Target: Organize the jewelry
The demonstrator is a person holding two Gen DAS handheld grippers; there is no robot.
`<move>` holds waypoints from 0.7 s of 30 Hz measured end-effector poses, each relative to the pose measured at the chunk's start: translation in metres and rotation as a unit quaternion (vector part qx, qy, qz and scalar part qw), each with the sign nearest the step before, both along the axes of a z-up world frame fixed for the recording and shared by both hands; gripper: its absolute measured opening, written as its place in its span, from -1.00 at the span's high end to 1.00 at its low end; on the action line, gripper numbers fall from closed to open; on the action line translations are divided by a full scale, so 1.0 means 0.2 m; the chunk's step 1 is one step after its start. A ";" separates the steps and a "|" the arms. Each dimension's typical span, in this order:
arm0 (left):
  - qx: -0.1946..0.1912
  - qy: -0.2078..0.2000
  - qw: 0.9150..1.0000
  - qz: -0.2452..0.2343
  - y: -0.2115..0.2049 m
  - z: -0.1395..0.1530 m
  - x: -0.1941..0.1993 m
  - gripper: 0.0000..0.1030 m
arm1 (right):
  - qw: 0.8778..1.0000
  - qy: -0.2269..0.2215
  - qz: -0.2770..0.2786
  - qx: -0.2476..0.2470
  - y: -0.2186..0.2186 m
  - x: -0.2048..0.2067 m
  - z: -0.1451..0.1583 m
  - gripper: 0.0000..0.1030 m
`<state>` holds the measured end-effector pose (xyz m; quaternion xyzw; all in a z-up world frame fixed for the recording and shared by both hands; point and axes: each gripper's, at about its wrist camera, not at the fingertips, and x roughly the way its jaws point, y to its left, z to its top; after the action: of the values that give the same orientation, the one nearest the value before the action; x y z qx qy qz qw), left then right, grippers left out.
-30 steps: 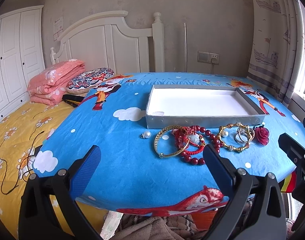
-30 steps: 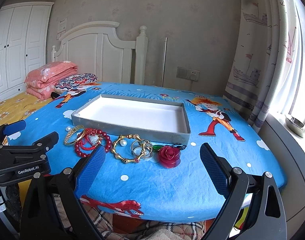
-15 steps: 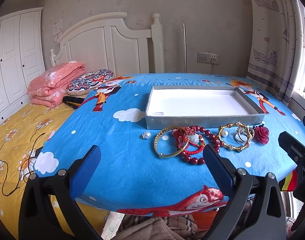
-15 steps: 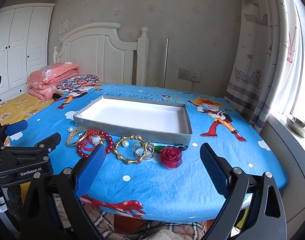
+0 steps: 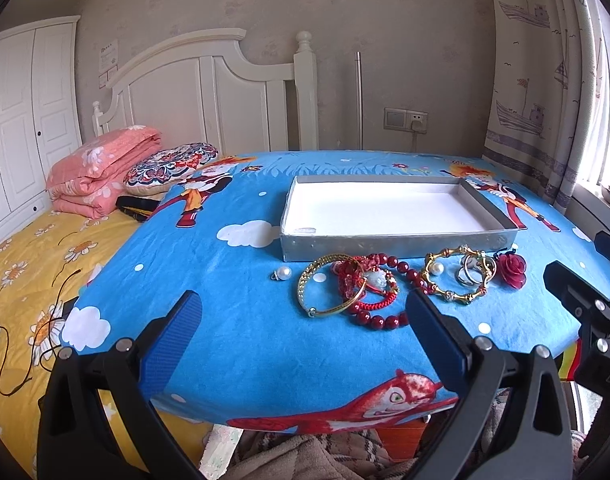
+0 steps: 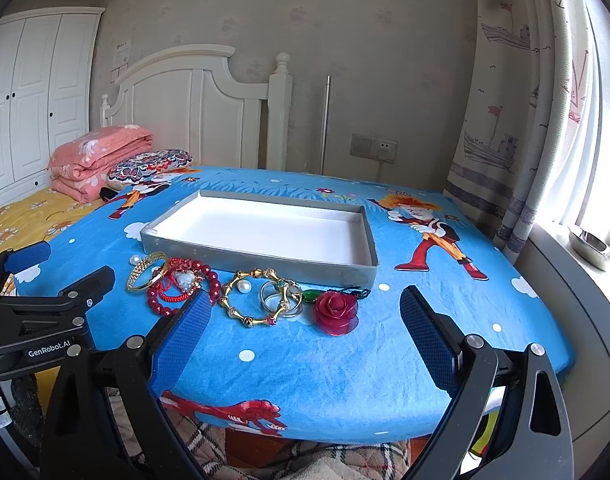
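Both tongs, left [image 5: 305, 336] and right [image 6: 305, 328], gape empty; the stiff, slippery gold bangle [image 5: 331, 290] wants pinching across its thin rim.

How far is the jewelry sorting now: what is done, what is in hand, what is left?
Done: nothing; the grey tray holds no jewelry. In hand: nothing; the left gripper and right gripper have open, unloaded jaws. Left: gold bangle, red bead bracelet, rings, red rose, loose pearl.
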<state>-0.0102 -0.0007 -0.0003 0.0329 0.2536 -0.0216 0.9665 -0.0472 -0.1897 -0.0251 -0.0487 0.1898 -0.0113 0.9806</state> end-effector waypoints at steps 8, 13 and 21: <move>0.001 0.010 1.000 0.012 0.01 -0.01 0.02 -0.91 | 1.000 0.001 -0.008 0.011 -0.04 0.01 -0.01 -0.73; -0.002 0.034 0.999 0.013 0.03 -0.05 0.05 -0.91 | 0.999 0.018 -0.014 0.026 -0.07 0.03 -0.03 -0.73; -0.031 0.054 0.998 0.027 0.11 -0.08 0.10 -0.91 | 0.998 0.032 -0.013 0.049 -0.09 0.06 -0.05 -0.73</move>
<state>0.0102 0.0217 -0.0162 -0.0050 0.3054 -0.0053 0.9522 -0.0360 -0.2081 -0.0351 0.0018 0.2222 -0.0128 0.9749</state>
